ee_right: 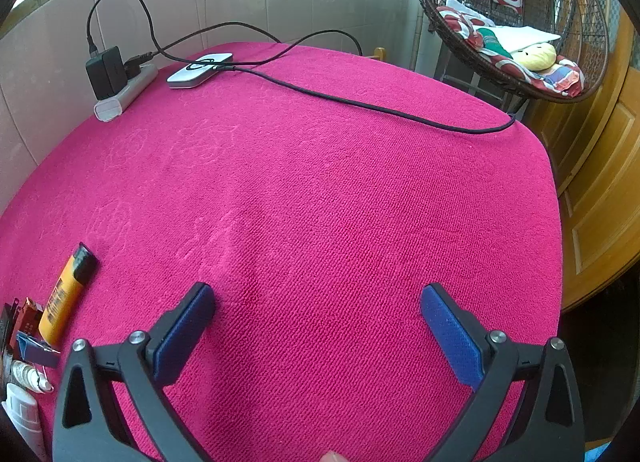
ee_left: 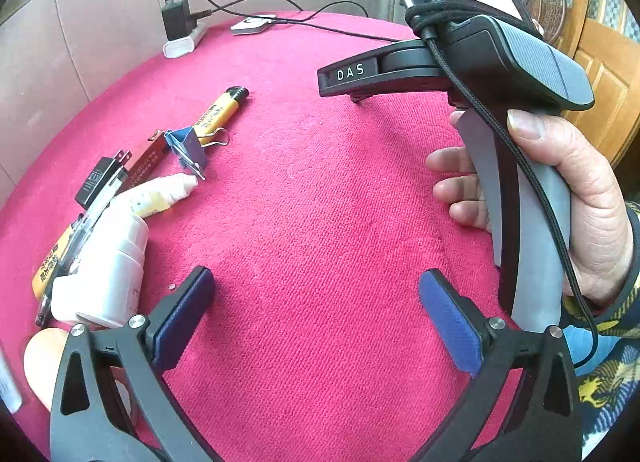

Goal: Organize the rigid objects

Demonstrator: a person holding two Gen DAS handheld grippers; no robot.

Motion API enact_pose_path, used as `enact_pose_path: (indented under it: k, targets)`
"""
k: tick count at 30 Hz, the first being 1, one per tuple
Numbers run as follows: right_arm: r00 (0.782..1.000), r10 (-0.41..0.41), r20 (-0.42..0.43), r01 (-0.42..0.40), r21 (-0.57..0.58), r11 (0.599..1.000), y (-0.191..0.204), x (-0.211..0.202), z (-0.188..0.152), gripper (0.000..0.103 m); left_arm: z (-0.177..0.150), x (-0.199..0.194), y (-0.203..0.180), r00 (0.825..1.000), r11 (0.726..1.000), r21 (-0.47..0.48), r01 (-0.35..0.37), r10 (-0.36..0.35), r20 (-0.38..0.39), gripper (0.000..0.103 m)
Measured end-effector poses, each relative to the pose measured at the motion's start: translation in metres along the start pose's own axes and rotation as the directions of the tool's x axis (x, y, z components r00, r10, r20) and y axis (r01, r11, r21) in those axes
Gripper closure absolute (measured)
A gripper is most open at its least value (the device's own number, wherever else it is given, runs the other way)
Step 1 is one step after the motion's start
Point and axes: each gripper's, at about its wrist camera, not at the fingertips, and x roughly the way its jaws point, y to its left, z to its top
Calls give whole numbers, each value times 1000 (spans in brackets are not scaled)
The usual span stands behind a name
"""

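Note:
A cluster of small objects lies at the left of the pink table: a yellow lighter (ee_left: pixel 221 109) (ee_right: pixel 68 294), a blue binder clip (ee_left: pixel 188 148) (ee_right: pixel 34 350), a red lighter (ee_left: pixel 146 160), a black plug (ee_left: pixel 98 180), a small dropper bottle (ee_left: pixel 164 194), a white bottle (ee_left: pixel 108 274), a pen (ee_left: pixel 76 246) and a second yellow lighter (ee_left: pixel 48 266). My left gripper (ee_left: pixel 316 318) is open and empty, just right of the white bottle. My right gripper (ee_right: pixel 316 330) is open and empty over bare cloth; its body shows in the left wrist view (ee_left: pixel 500 74), held by a hand.
The pink cloth table (ee_right: pixel 340 190) meets a tiled wall at the back. A power strip with a black charger (ee_right: pixel 120 82), a white device (ee_right: pixel 200 69) and a black cable (ee_right: pixel 380 108) lie at the far side. A hanging wicker chair (ee_right: pixel 512 22) and a wooden door (ee_right: pixel 600 182) stand to the right.

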Motion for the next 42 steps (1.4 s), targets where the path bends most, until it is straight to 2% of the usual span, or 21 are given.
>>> enact_pose_path:
  k: [12,19,24,42]
  targets:
    - [1000,0,0,0,0,1000,0,1,0,0,-1,0,0,1000,1000,-3,3,-3,5,0]
    - [1000,0,0,0,-1,1000,0,0,0,0,-2,-1,0,998,1000,-16,20,-19,53,0]
    - [1000,0,0,0,-1,1000,0,1,0,0,-1,0,0,1000,1000,-10,10,-10,26,0]
    - [1000,1,-1,-1,0,1000,0,1,1,0,-1,0,0,999,1000,-11,12,-11,30,0]
